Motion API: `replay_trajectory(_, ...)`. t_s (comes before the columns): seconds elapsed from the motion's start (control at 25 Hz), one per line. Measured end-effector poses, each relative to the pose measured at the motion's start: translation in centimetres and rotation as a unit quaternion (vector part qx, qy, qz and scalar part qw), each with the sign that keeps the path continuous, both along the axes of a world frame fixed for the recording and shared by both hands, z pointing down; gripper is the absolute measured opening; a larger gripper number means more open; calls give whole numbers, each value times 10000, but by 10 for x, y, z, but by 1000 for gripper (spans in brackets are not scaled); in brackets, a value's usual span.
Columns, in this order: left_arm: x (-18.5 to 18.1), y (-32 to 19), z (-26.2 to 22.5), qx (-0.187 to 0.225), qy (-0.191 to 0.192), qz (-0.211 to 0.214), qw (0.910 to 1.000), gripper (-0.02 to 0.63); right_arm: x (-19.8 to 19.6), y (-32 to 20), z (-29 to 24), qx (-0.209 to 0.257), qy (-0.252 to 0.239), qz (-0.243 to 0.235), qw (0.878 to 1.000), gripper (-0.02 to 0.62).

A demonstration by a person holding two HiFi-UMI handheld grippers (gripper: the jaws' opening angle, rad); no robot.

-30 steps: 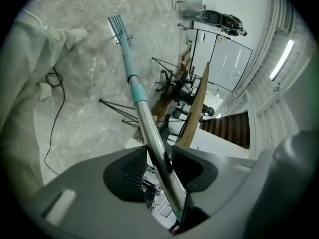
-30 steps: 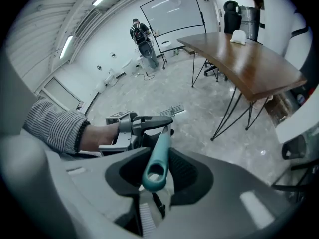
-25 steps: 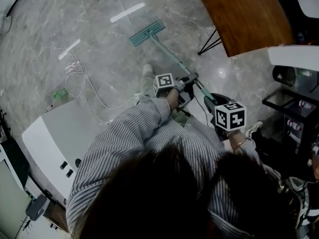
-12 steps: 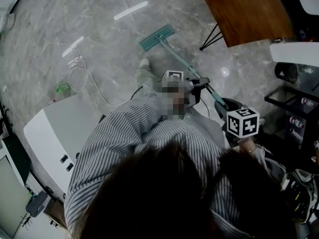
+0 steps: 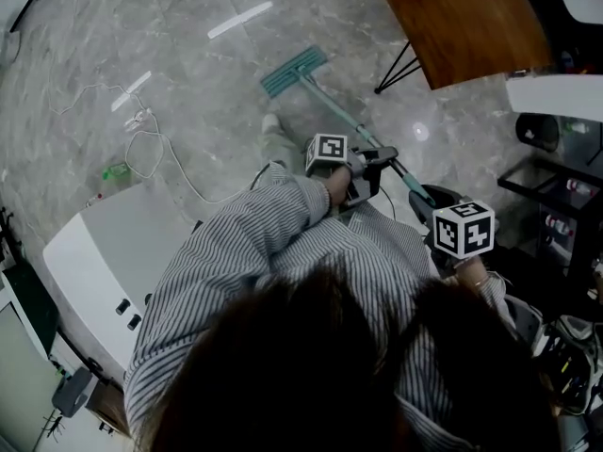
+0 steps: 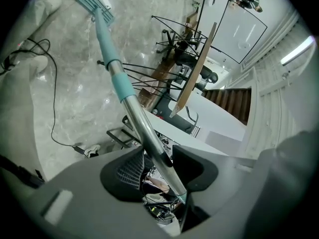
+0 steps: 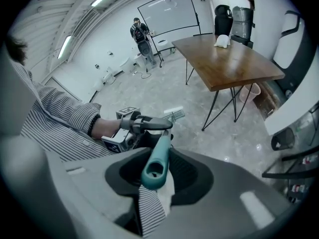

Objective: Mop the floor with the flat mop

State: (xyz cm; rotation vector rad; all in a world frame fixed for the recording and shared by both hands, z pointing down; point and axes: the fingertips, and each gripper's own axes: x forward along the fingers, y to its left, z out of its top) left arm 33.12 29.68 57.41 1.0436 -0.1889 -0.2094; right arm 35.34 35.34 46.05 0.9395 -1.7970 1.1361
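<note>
Left gripper (image 6: 164, 169) has its jaws clamped on the bare metal shaft of the flat mop (image 5: 295, 72), partway down the pole; right gripper (image 7: 160, 172) is closed round the teal grip at the pole's top end; the teal mop head lies flat on the grey marble floor (image 5: 188, 45), out ahead, near the wooden table (image 5: 462, 26); a white cable (image 5: 155, 153) trails off to the left.
</note>
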Motion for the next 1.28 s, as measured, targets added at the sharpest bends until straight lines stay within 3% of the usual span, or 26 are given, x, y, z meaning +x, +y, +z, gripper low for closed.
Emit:
replay_trajectory(0.32,-4,-14,6,75,-118,-35,9999,181,-3,-14,7,-63,-67,91,9999,115)
replay_trajectory(0.56,-35,-57,9,133,-214,-496,9985,181,-32,-54,12,39,-141,85,9999,115)
replay_trajectory(0.72,-66,-88,16,-23,-196,-898,9958,174,-61,-84,18,99,-266,246,9993,117)
replay_trajectory(0.92,-108,-137,29,-77,-253,-1150,9930,167,-103,-127,33,95,-13,-190,9998,117)
replay_trajectory(1.28,-223,-279,67,-384,-452,-1426,9880,149,-217,-260,74,-195,224,-505,9983,120)
